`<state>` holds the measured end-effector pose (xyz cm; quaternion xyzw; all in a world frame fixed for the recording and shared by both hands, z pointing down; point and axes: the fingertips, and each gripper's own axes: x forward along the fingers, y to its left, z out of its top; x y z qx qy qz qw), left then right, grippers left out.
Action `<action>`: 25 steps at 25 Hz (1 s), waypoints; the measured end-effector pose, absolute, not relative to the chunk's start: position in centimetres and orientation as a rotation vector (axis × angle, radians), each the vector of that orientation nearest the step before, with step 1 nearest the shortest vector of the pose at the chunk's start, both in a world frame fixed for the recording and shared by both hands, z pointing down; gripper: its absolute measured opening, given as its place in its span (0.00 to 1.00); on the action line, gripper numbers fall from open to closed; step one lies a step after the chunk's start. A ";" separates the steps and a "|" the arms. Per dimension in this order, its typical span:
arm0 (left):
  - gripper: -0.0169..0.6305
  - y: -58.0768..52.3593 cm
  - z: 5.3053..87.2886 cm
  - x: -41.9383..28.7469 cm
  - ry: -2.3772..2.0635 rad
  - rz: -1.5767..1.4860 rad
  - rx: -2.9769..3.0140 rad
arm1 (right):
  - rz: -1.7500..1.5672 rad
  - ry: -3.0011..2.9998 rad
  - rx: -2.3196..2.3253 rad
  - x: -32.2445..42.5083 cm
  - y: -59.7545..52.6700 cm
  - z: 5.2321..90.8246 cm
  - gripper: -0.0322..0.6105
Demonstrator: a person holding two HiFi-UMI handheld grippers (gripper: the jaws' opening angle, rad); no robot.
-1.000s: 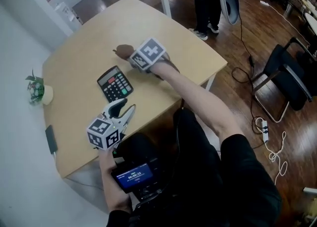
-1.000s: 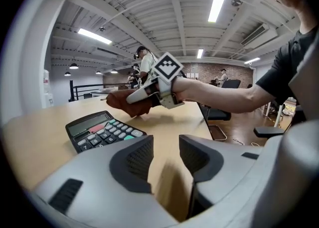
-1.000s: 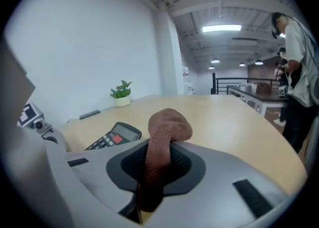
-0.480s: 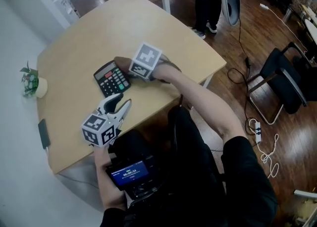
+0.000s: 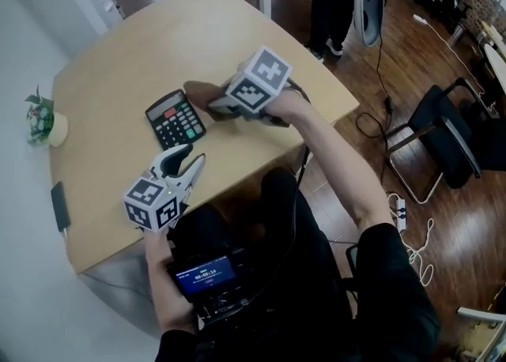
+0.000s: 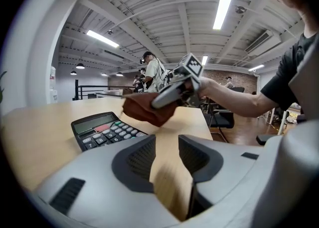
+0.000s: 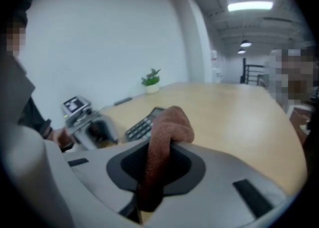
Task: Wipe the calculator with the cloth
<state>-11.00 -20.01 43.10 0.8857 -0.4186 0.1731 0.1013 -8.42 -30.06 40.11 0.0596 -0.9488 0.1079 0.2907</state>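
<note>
Item one, right gripper [image 5: 215,103]: jaws pinched on a fold of the rust-brown terry cloth [image 7: 168,122], which bulges out past the tips. Item two, left gripper [image 5: 188,164]: jaws spread, nothing between them but bare tabletop, parked at the lower left below the calculator. Item three, black desk calculator with grey keys and one red key [image 5: 175,119]: lying flat left of centre, keys up. The cloth sits at its upper right corner; I cannot tell whether they touch. My judgement for the wipe: carry the cloth over the keys, press lightly, stroke along the calculator's length, and bring the idle left gripper against its near edge so that it does not slide. Surface: pale wooden table with rounded corners [image 5: 142,44], smooth, so the light calculator will likely skate. Room, by size: dark plank floor [image 5: 443,258]; a person standing at the top edge [image 5: 326,5]; black folding chair [image 5: 451,135] at the right; small potted plant [image 5: 39,119] at the far left; dark flat slab [image 5: 59,206] below it; white power strip [image 5: 398,214].
</note>
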 end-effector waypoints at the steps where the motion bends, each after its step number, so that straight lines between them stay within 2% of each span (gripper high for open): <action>1: 0.26 -20.0 43.1 -11.0 -1.240 0.503 2.613 | 0.282 -2.571 0.275 -9.3 -32.6 39.4 0.15; 4: 0.26 -19.8 43.2 -10.7 -1.247 0.486 2.603 | 0.257 -2.553 0.480 -11.8 -37.5 40.4 0.15; 9: 0.26 -19.7 42.8 -10.6 -1.258 0.450 2.603 | 0.264 -2.447 0.295 -13.8 -35.4 44.6 0.15; 22: 0.26 -19.9 42.7 -10.8 -1.253 0.462 2.612 | 0.291 -2.371 -0.066 -6.9 -21.8 44.9 0.15; 25: 0.26 -20.0 42.7 -11.1 -1.248 0.460 2.616 | 0.287 -2.430 -0.027 -6.7 -23.0 42.9 0.15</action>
